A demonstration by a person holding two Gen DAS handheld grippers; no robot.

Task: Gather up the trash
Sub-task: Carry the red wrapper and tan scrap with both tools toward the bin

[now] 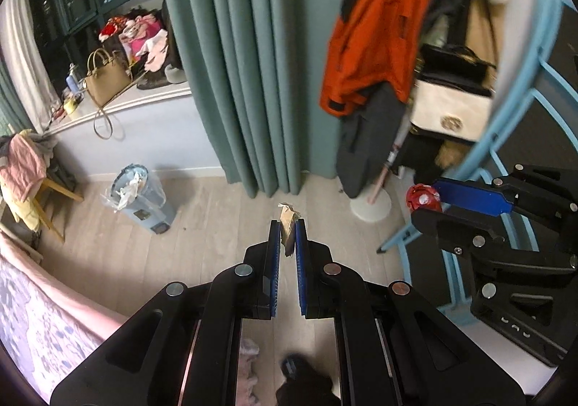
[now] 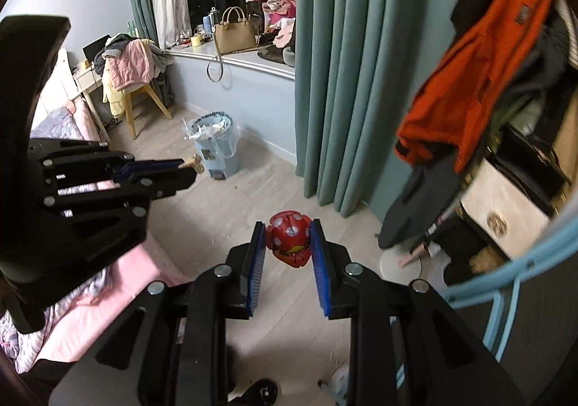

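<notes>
Two trash pieces are up off the floor: your left tool (image 1: 288,234) is clamped on one crumpled tan paper scrap (image 1: 289,221), your right tool (image 2: 289,238) on one red spotted foil wrapper (image 2: 290,238). One pale blue bin (image 2: 216,149) stands left by the wall, open wooden floor (image 2: 253,196) between, green curtain (image 2: 346,81) to its right.

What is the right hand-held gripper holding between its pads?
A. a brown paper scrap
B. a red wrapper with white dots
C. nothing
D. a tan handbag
B: the right hand-held gripper is closed on a crumpled red wrapper with white dots; the brown paper scrap is in the left hand-held gripper.
</notes>
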